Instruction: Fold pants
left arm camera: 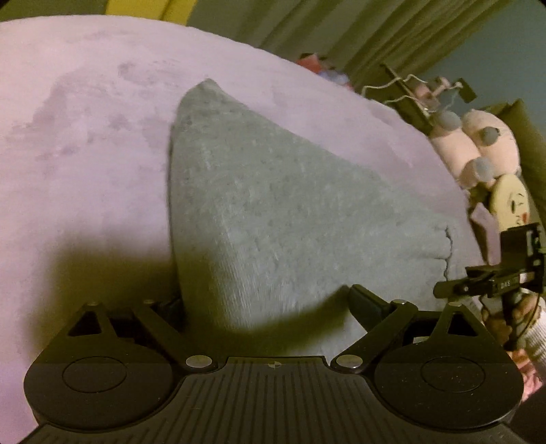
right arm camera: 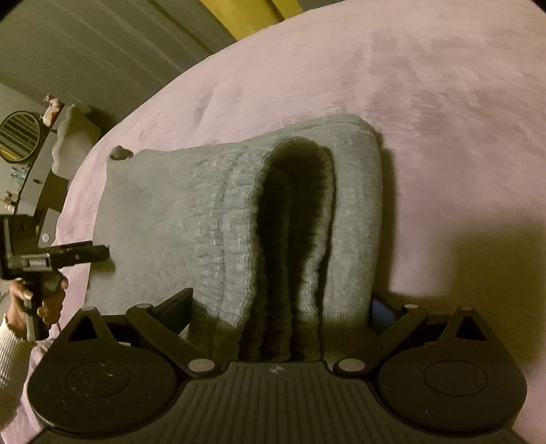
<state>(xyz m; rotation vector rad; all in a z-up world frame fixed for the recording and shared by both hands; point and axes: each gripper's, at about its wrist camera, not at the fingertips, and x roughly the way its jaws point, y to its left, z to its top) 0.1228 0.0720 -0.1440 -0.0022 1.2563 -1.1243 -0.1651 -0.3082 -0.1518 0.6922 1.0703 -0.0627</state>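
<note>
Grey knit pants [left arm camera: 273, 211] lie folded in a thick bundle on a pink bed cover [left arm camera: 85, 136]. My left gripper [left arm camera: 266, 300] is open, its fingers spread wide on either side of one end of the bundle. My right gripper [right arm camera: 283, 304] is open too, its fingers straddling the ribbed, layered end of the pants [right arm camera: 239, 211], which reaches back between the jaws. Each gripper shows in the other's view: the right one [left arm camera: 484, 283] at the bundle's right edge, the left one [right arm camera: 68, 256] at its left edge, held by a hand.
The pink cover [right arm camera: 409, 85] spans the bed. Stuffed toys [left arm camera: 484, 150] and a dark wire rack [left arm camera: 419, 102] sit beyond the bed's right side. A round mirror [right arm camera: 18, 135] and a shelf stand at the far left. Curtains [left arm camera: 341, 30] hang behind.
</note>
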